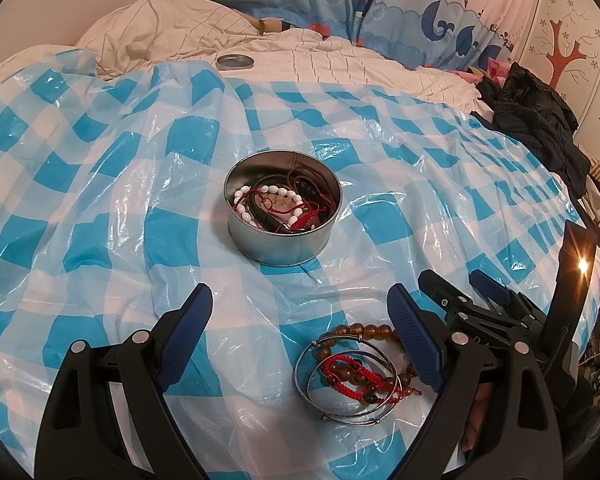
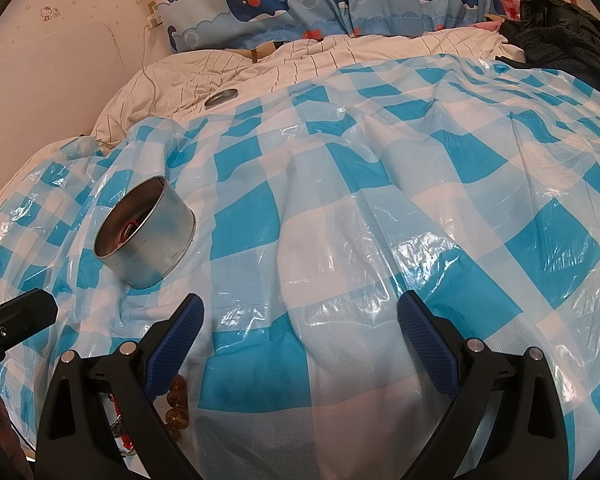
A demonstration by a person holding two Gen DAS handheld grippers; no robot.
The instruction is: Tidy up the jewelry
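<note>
Metal tin (image 1: 283,209), round and lidless, is seen upright on the blue-and-white checked sheet (image 1: 100,200), its mouth facing up; white beads (image 1: 268,192), red cord and dark bands are held inside. No writing can be read on the tin. Its lid (image 1: 235,61) lies well apart on the striped bedding (image 1: 340,60). Nearer the camera, a loose pile is shown flat on the sheet: two wire bangles (image 1: 342,384), an amber bead bracelet (image 1: 364,330) and a red cord bracelet (image 1: 354,372), overlapping. The left gripper (image 1: 300,340) is spread wide and empty, the pile lying just inside its right finger. The right gripper (image 2: 300,344) is likewise wide and empty; amber beads (image 2: 176,404) are partly hidden behind its left finger. Dark clothing (image 1: 540,120) is heaped at the bed's edge.
</note>
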